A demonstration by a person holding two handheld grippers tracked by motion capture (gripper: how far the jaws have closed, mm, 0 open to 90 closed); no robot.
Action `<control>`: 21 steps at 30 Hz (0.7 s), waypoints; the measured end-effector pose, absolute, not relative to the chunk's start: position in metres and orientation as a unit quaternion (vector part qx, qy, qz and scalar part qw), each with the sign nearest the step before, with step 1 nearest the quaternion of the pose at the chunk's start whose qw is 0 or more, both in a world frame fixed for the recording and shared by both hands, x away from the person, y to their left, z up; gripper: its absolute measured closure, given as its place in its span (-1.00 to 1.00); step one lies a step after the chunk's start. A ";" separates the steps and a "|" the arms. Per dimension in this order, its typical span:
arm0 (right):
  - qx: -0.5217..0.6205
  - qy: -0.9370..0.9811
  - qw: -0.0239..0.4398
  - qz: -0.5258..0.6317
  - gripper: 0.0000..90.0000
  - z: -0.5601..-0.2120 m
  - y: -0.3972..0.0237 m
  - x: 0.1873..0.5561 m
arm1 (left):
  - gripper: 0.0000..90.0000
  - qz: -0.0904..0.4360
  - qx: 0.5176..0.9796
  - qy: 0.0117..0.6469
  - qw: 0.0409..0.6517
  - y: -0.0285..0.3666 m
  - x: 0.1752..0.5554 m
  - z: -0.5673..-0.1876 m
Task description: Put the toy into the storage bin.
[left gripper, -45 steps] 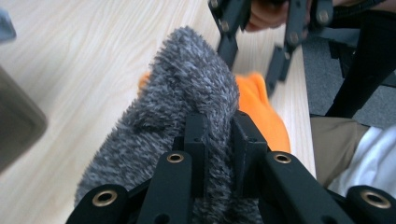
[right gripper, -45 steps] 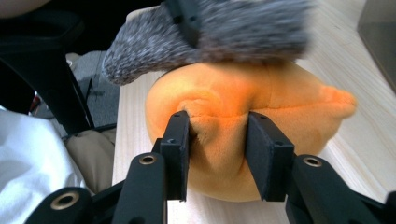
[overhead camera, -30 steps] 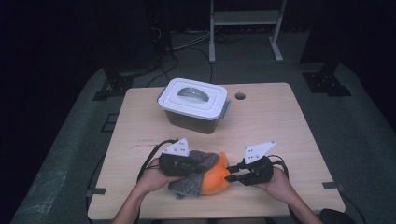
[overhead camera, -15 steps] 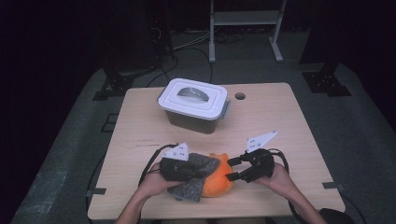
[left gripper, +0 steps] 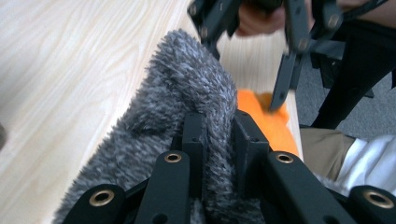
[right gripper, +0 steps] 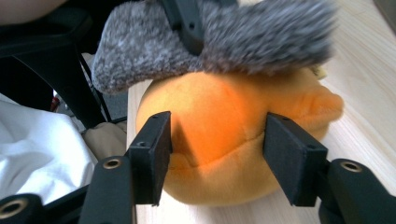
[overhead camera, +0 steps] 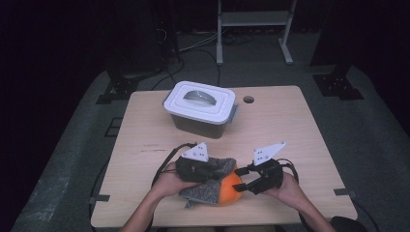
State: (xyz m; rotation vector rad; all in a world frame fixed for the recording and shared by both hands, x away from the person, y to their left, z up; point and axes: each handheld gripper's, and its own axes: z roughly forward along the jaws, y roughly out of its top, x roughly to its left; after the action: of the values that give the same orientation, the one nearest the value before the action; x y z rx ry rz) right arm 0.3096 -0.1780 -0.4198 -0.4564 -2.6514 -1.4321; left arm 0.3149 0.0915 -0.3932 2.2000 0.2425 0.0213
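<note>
An orange plush toy (overhead camera: 232, 190) lies near the table's front edge, partly under a grey fuzzy cloth (overhead camera: 209, 189). My left gripper (overhead camera: 216, 172) is shut on the grey fuzzy cloth (left gripper: 187, 84), its pads pinching a fold of the pile at the left gripper (left gripper: 219, 130). From the right, my right gripper (overhead camera: 243, 182) faces the toy. Its jaws spread wide and have just been closing a little. The orange plush toy (right gripper: 224, 116) sits between the right gripper (right gripper: 223, 156) pads, which I do not see pressing it. The cloth (right gripper: 140, 46) drapes over the toy's top.
A white-lidded grey storage box (overhead camera: 200, 108) stands shut at the middle back of the wooden table (overhead camera: 300, 135). A round cable hole (overhead camera: 248, 99) lies to its right. Both hands work close to the front edge; a metal rack stands on the floor beyond.
The right gripper's jaws have spread apart around the orange toy. The left gripper has shifted a little to the right with the grey cloth, which now covers more of the toy.
</note>
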 end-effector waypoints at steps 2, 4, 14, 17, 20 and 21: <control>-0.165 -0.864 0.055 -0.472 -0.17 -0.419 -0.184 0.311 | 0.72 0.004 0.884 0.107 0.455 0.097 0.315 -0.396; -0.174 -0.861 0.057 -0.474 -0.20 -0.420 -0.185 0.311 | 0.72 -0.001 0.881 0.110 0.460 0.100 0.314 -0.398; -0.180 -0.871 0.043 -0.456 0.29 -0.429 -0.175 0.312 | 0.68 -0.002 0.882 0.110 0.458 0.113 0.310 -0.401; -0.185 -0.867 0.054 -0.459 0.31 -0.431 -0.180 0.314 | 0.68 -0.005 0.881 0.119 0.459 0.123 0.307 -0.406; -0.183 -0.868 0.058 -0.458 0.30 -0.432 -0.182 0.315 | 0.68 -0.003 0.881 0.125 0.456 0.132 0.305 -0.409; -0.182 -0.868 0.059 -0.458 0.29 -0.432 -0.181 0.316 | 0.68 -0.003 0.881 0.128 0.456 0.134 0.305 -0.410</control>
State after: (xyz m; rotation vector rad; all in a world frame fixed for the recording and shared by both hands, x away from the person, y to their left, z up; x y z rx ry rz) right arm 0.3155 -0.1814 -0.4316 -0.5514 -2.6309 -1.3861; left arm 0.3049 0.1339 -0.4102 2.1714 0.3150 -0.0066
